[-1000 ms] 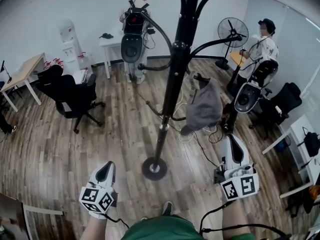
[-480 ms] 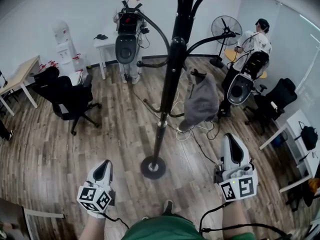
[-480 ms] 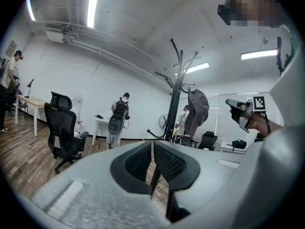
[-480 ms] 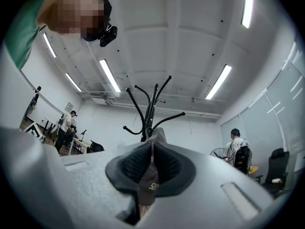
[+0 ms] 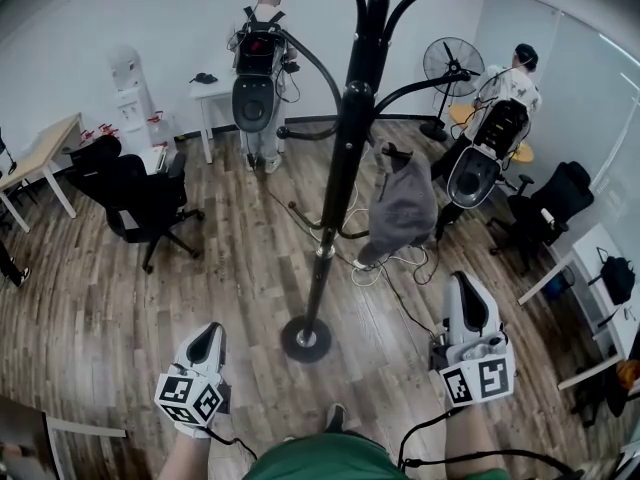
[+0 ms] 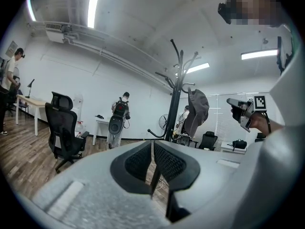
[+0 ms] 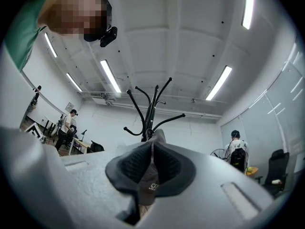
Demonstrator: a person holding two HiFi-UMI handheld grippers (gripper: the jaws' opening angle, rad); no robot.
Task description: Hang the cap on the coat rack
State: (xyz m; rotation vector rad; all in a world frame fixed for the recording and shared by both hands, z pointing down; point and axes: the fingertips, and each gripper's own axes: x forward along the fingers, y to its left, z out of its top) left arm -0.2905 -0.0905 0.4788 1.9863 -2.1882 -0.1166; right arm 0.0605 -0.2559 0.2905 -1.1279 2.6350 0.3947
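- Cap (image 5: pixel 403 208): grey, hangs from a lower arm of the coat rack (image 5: pixel 340 168), right of the black pole, at the centre right of the head view. It hangs clear of the wooden floor (image 5: pixel 230 268) and touches neither gripper.
- Coat rack: upright, its round base resting on the floor at the lower centre of the frame. Its curved arms spread out at the top of the frame.
- Left gripper (image 5: pixel 207 340): lower left of the head view, well apart from the rack and the cap. In the left gripper view its jaws are clenched, the pads pressed together with nothing between them. The rack and the hanging cap show beyond the jaws, right of centre.
- Right gripper (image 5: pixel 469 298): lower right of the head view, below the cap and apart from it. In the right gripper view its jaws are clenched and grasp nothing. The cap shows behind the jaws, in line with them, above the pads and through the notch below them.
- Surroundings: a black office chair (image 5: pixel 135 188) stands at the left. A white worktop (image 5: pixel 215 83) stands at the far wall, beside a person (image 5: pixel 262 28) who faces away. A standing fan (image 5: pixel 458 63) and a second person (image 5: pixel 512 78) are at the upper right.
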